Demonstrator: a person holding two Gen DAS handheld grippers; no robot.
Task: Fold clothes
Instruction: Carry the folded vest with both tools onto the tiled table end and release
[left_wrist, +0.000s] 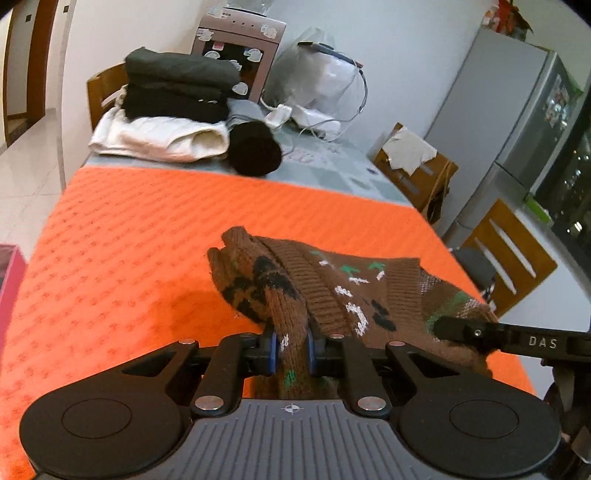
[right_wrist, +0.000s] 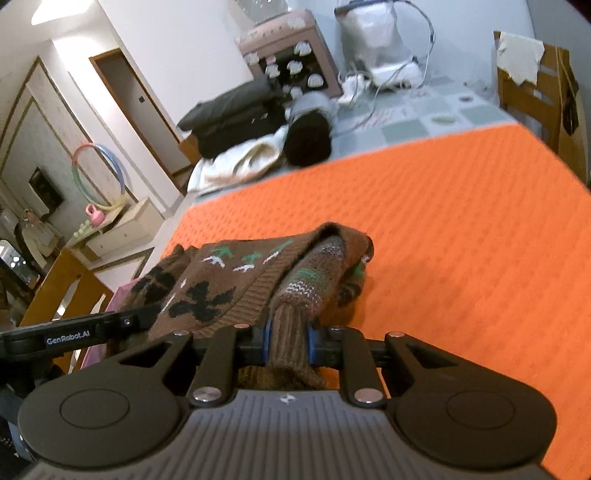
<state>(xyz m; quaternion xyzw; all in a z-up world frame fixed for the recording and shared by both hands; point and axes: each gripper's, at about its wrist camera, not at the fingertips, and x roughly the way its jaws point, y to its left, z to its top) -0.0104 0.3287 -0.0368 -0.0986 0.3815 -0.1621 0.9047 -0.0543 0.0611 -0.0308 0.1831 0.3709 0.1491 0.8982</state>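
Item, nearest: my left gripper (left_wrist: 289, 349), clenched on a bunched brown cuff or edge of the brown patterned sweater (left_wrist: 332, 291); my right gripper (right_wrist: 289, 343), likewise clamped on a ribbed brown edge of the same sweater. Item: the sweater itself, part gathered, its held end raised off the orange mat (left_wrist: 129, 229) that covers the near part of the desk (left_wrist: 325, 166), the rest draped between my two grippers and trailing onto the mat. Step in hand, as I judge it: lifting one edge to carry it over for a fold. Next move calls for both grippers travelling together, keeping the edge taut and level, then laying it squarely. Item, beyond the mat: a stack of folded clothes (left_wrist: 173, 107), dark over white, with a black roll (left_wrist: 255, 147) just beside it.
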